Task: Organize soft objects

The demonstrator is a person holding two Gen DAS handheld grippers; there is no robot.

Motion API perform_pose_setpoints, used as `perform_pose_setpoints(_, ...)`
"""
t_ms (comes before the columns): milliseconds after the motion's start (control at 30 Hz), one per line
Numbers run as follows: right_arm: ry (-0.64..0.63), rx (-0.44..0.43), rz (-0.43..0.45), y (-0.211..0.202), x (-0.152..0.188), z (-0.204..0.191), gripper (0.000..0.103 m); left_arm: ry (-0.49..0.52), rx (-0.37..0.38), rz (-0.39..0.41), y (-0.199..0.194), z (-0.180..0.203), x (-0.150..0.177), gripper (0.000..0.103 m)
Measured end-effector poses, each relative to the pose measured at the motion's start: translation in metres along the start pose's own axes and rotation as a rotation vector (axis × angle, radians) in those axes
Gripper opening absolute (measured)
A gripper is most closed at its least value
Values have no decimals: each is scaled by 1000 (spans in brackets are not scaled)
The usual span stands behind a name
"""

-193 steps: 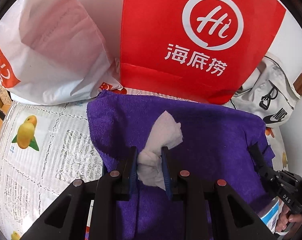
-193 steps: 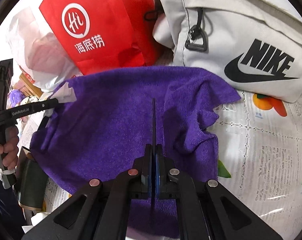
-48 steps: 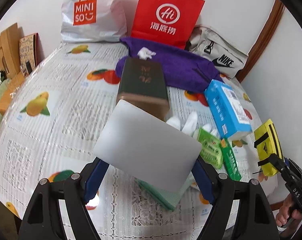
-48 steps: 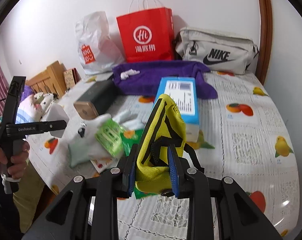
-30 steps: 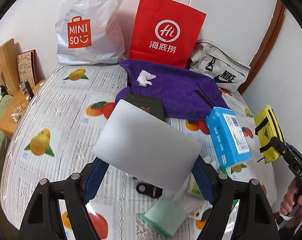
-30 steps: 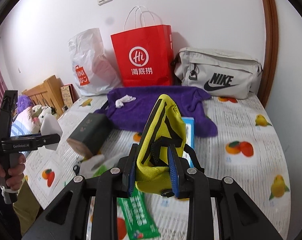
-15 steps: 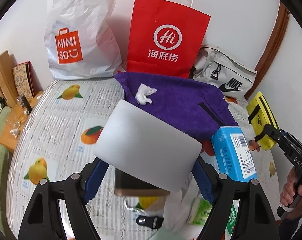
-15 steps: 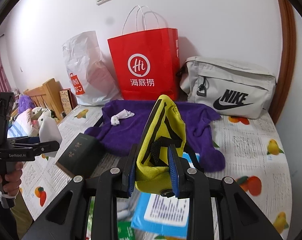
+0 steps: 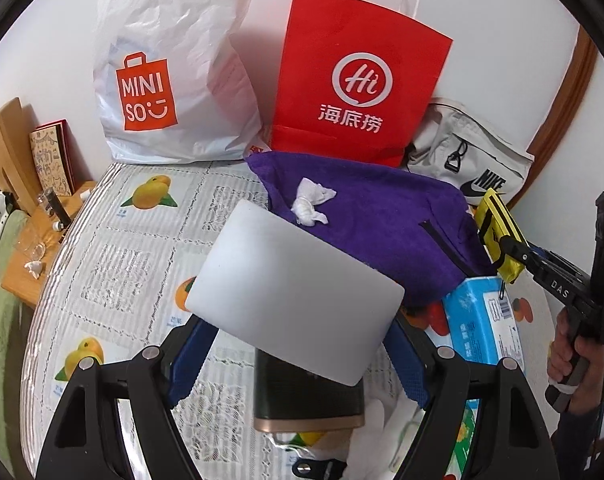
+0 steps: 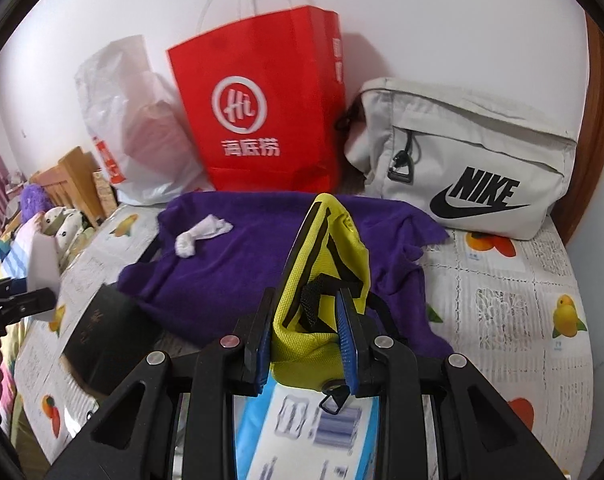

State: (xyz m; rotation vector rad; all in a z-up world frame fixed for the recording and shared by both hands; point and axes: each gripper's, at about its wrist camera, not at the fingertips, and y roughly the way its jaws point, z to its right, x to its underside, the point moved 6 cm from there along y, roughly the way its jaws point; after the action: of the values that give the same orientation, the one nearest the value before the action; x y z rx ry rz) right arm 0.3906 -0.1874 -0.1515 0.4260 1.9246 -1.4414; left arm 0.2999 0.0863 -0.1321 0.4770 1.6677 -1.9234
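A purple towel (image 9: 382, 220) lies spread at the back of the table, with a crumpled white tissue (image 9: 310, 202) on it; both also show in the right wrist view, towel (image 10: 253, 260) and tissue (image 10: 199, 236). My left gripper (image 9: 297, 344) is spread wide and grips a white foam block (image 9: 293, 296) above the table. My right gripper (image 10: 306, 344) is shut on a yellow and black pouch (image 10: 326, 272), held above the towel's near edge. The pouch also shows in the left wrist view (image 9: 496, 232).
A white Miniso bag (image 9: 169, 76), a red paper bag (image 9: 358, 80) and a grey Nike bag (image 10: 470, 160) stand behind the towel. A dark green box (image 9: 306, 400) and a blue box (image 9: 482, 328) lie near me. A wooden shelf (image 9: 21, 272) is at the left.
Both grippers have moved forward toward the towel and bags, each keeping its load. The towel and tissue look closer; the boxes now lie under the grippers.
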Motion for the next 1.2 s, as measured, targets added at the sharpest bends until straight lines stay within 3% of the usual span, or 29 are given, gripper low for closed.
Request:
perform_pose_setpoints(300, -72, 28, -23, 33, -21, 0, 29, 6, -15, 2, 6, -6, -16, 79)
perform_pose_setpoints(700, -182, 82, -129, 84, -12, -9, 29, 12, -6, -21, 23, -6, -23, 79)
perform_pose_setpoints(1200, -140, -15, -204, 99, -6, -14, 33, -42, 5, -62, 48, -15, -17, 79)
